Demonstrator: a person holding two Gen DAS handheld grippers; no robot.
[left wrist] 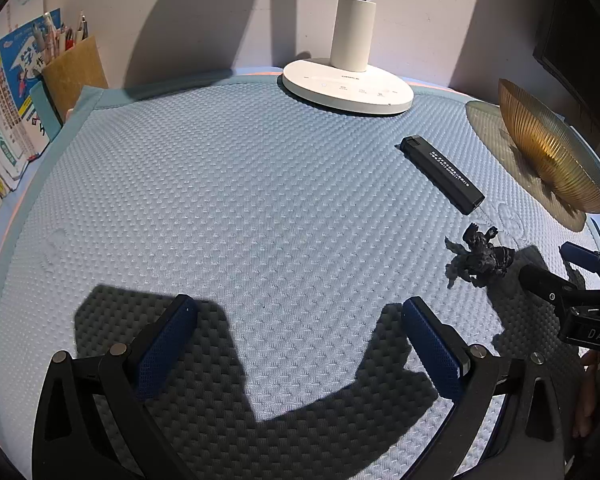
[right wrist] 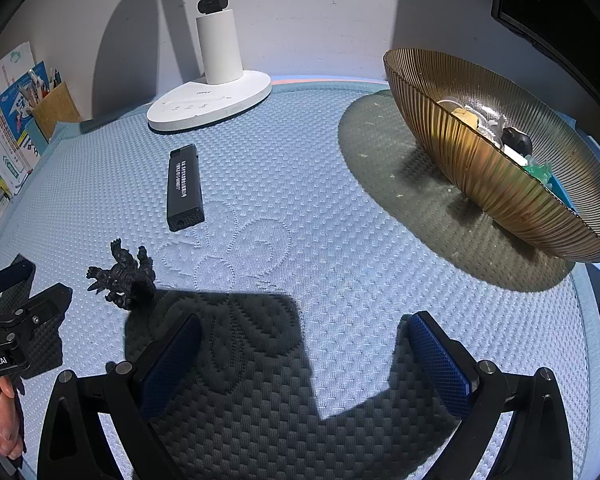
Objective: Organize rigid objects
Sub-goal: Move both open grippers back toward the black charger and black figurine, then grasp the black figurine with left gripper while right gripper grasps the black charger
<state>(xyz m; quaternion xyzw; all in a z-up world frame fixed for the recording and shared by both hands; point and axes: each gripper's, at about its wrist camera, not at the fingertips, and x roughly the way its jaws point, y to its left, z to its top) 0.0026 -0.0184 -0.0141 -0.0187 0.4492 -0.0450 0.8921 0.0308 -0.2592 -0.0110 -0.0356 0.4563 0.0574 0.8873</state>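
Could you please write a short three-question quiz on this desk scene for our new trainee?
1. True or false: both grippers are open and empty.
2. Which loose item lies closest to the lamp base: the black lighter or the dark figurine?
3. Where do the already gathered small items sit?

Key
1. True: the left gripper and the right gripper hold nothing.
2. The black lighter.
3. In the ribbed amber bowl.

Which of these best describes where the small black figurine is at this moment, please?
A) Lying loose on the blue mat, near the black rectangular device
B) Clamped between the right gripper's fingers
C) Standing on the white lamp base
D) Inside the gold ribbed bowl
A: the black figurine lies on the blue mat just short of the black rectangular device, while the right gripper is open with nothing in it.
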